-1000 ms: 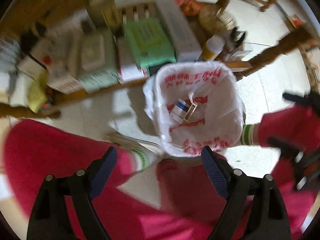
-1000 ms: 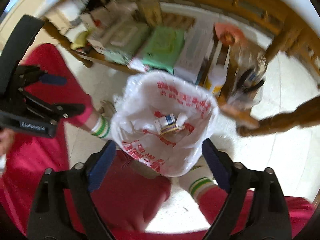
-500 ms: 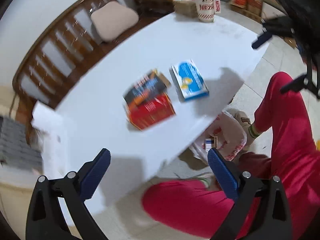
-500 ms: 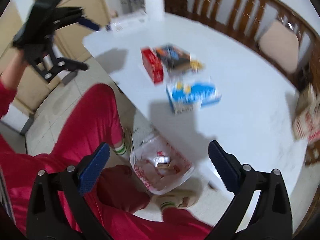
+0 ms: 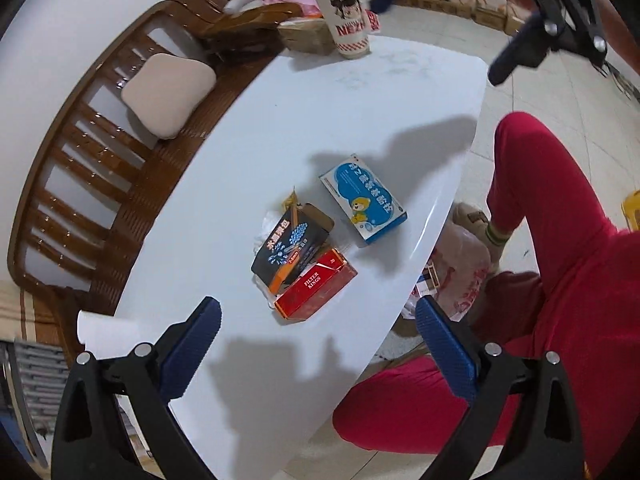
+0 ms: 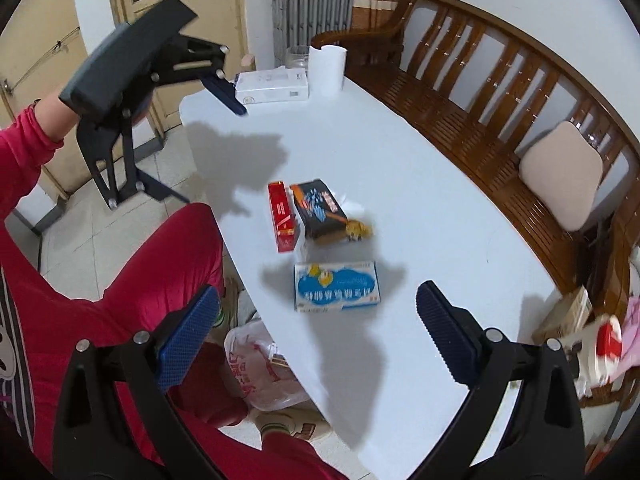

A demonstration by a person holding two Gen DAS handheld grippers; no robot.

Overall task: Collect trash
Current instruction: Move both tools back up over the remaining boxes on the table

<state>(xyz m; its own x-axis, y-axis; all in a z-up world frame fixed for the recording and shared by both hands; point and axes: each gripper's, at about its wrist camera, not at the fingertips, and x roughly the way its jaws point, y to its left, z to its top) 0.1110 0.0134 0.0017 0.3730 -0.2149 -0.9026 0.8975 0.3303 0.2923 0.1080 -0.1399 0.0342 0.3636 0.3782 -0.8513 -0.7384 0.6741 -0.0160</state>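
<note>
Trash boxes [image 5: 316, 248] lie on the tabletop [image 5: 280, 128] in both views. Only the right wrist view shows a radiator [image 6: 312, 12]. Fingers of left gripper [image 5: 318, 354] and right gripper [image 6: 318, 338] stand apart, empty.

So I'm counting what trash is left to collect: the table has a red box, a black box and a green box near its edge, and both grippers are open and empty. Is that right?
Not quite: there is no green box. The third one is a blue box, lying apart from the red box and black box, as the right wrist view shows. The rest holds: the left gripper and right gripper are open and empty.
</note>
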